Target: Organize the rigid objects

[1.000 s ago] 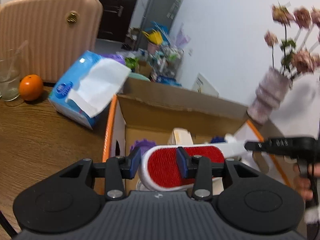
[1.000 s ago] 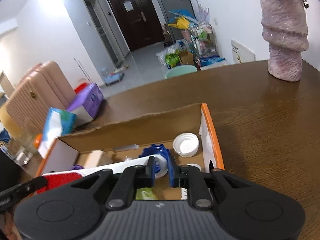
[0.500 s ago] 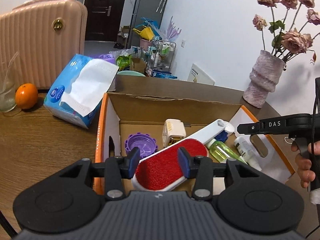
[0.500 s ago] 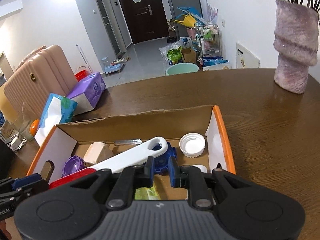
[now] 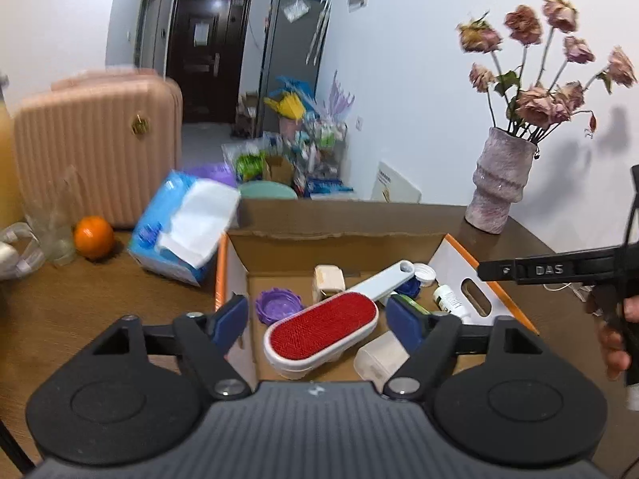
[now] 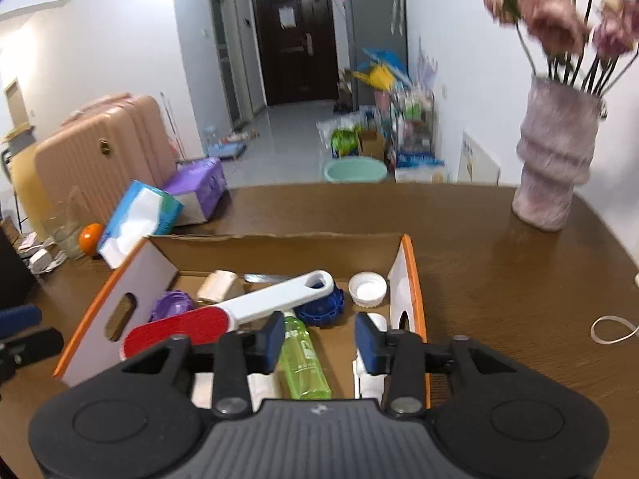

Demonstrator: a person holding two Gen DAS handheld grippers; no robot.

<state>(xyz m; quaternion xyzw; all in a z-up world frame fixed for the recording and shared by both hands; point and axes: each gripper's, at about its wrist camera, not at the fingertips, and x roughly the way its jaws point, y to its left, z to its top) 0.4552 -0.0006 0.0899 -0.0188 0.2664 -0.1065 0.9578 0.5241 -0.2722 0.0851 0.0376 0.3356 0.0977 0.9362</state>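
With lint brush [image 5: 321, 329] lying in box [image 6: 407, 275] at twelve o'clock, both grippers' [image 5: 317, 317] [image 6: 319, 337] jaws opening, empty; nothing left visible outside.

A cardboard box [image 6: 279, 247] sits on the surface [image 6: 499, 279]; in it a lint brush [image 5: 323, 329] lies diagonally, its handle over a jar lid [image 6: 321, 309]; a bottle cap [image 6: 367, 287] lies right of that lid, a bottle [image 6: 303, 359] in front; left of the box stand a tissue pack [image 5: 179, 231], an orange [image 5: 94, 237] and a glass [image 5: 52, 235]; a vase [image 6: 553, 159] stands at far right; a suitcase [image 5: 96, 151] stands behind the surface.
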